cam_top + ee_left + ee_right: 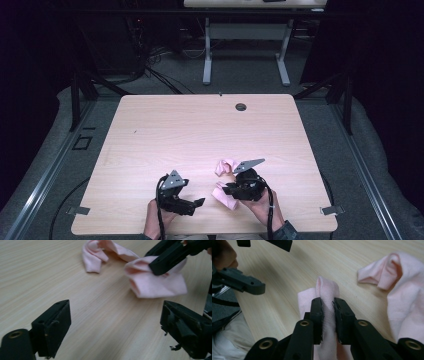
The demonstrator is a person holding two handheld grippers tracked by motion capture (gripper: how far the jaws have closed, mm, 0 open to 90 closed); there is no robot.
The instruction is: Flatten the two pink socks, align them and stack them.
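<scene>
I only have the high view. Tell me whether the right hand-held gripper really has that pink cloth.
Observer: Yes. The right hand-held gripper is shut on a raised fold of the soft pink fabric cloth, pinched between both jaws.
Operator: Report the left one.
Observer: The left hand-held gripper is open, jaws wide apart over bare wooden table, short of the cloth.
Operator: Check the cloth's far end.
Observer: It lies crumpled on the table, doubled over itself.

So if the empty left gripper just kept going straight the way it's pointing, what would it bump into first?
Probably the pink cloth, at the folded end that the right gripper pinches. The left gripper is open, with bare table ahead of its jaws, though depth is hard to judge.
</scene>
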